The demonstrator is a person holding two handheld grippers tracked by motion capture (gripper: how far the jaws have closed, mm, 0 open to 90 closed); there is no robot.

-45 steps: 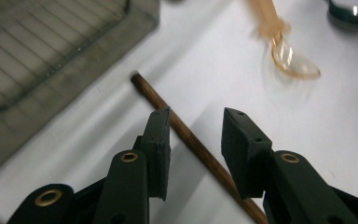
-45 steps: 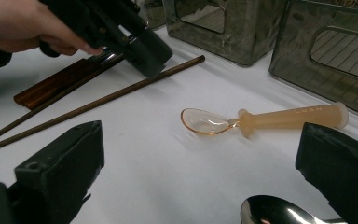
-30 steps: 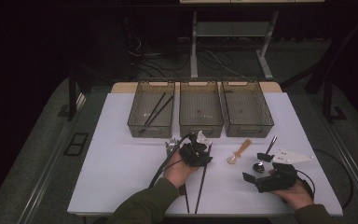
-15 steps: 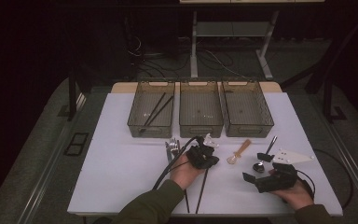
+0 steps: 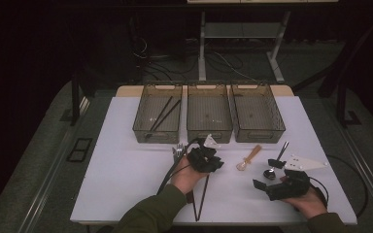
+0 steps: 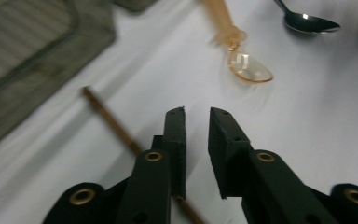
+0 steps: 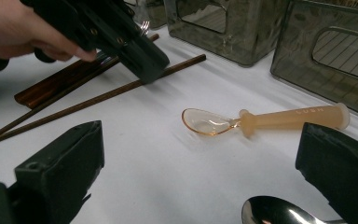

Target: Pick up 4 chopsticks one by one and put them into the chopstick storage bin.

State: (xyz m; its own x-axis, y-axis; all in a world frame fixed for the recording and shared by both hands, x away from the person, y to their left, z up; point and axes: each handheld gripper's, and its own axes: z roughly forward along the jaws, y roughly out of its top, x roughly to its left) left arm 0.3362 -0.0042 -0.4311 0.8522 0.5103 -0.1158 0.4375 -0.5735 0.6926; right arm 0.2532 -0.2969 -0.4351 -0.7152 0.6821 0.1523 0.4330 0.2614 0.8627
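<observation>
Chopsticks (image 7: 98,95) lie on white table (image 5: 126,170); left gripper (image 6: 196,116) slightly parted, empty; right gripper (image 7: 200,154) gapes, empty.

White table (image 5: 126,170), three bins (image 5: 209,119), chopsticks (image 5: 200,196), amber spoon (image 5: 248,158), metal spoon (image 5: 275,162)

The high view is dim, the room black around a pale lit table (image 5: 126,165). Both gripper views are brighter; the left one blurs, and glare spots the spoon (image 6: 310,22).
</observation>
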